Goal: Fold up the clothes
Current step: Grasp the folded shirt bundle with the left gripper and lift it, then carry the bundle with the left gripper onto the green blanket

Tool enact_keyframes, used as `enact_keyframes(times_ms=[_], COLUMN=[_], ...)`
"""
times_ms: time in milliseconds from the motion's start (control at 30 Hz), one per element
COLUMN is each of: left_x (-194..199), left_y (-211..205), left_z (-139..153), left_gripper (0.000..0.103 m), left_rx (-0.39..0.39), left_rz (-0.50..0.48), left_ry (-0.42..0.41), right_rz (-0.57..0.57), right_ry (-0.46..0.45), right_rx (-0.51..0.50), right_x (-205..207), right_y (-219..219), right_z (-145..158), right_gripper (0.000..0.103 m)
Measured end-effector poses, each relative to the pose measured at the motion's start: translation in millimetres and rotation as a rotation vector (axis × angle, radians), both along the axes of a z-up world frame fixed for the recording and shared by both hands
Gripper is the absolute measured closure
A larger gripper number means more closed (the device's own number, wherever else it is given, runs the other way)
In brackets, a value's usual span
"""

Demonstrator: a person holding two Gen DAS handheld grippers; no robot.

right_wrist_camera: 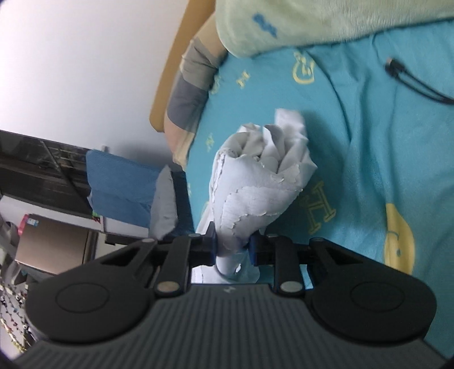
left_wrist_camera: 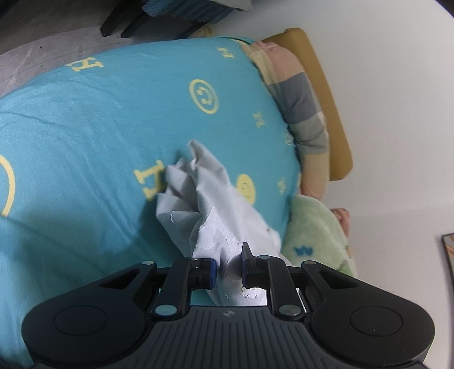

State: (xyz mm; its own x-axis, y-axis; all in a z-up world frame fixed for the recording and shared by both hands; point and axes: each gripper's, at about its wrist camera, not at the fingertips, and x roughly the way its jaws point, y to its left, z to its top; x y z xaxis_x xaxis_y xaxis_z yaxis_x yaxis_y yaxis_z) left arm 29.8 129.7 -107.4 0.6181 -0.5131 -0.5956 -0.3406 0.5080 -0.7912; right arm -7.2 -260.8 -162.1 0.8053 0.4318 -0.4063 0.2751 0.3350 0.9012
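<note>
A pale grey garment with a cracked white print hangs bunched over the turquoise bed sheet. My left gripper is shut on one part of it, the cloth pinched between the blue pads. In the right wrist view the same grey garment is gathered into a thick crumpled bundle, and my right gripper is shut on its lower part. Both grippers hold the cloth lifted above the turquoise sheet, which carries yellow letters and smiley faces.
A striped pillow lies against the yellow headboard. A light green blanket sits beside it, the green blanket also at the top of the right view. A black cable lies on the sheet. Blue chair and furniture stand beside the bed.
</note>
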Motion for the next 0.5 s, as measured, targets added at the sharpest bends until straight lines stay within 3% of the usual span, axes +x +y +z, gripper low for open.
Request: enact_keyframes(times_ms=[267, 500], left_x=[-14, 5], left_y=[-57, -162], left_z=[62, 88], left_gripper=[0.087, 0.087], left_rx=[0.015, 0.010], left_rz=[-0.104, -0.231], left_ry=[-0.041, -0.065], right_rz=[-0.057, -0.137], right_ry=[-0.069, -0.067], right_rx=[-0.064, -0.110], right_x=[-34, -60], right_y=[-25, -113], right_z=[59, 91], right_gripper=[0.079, 0.079])
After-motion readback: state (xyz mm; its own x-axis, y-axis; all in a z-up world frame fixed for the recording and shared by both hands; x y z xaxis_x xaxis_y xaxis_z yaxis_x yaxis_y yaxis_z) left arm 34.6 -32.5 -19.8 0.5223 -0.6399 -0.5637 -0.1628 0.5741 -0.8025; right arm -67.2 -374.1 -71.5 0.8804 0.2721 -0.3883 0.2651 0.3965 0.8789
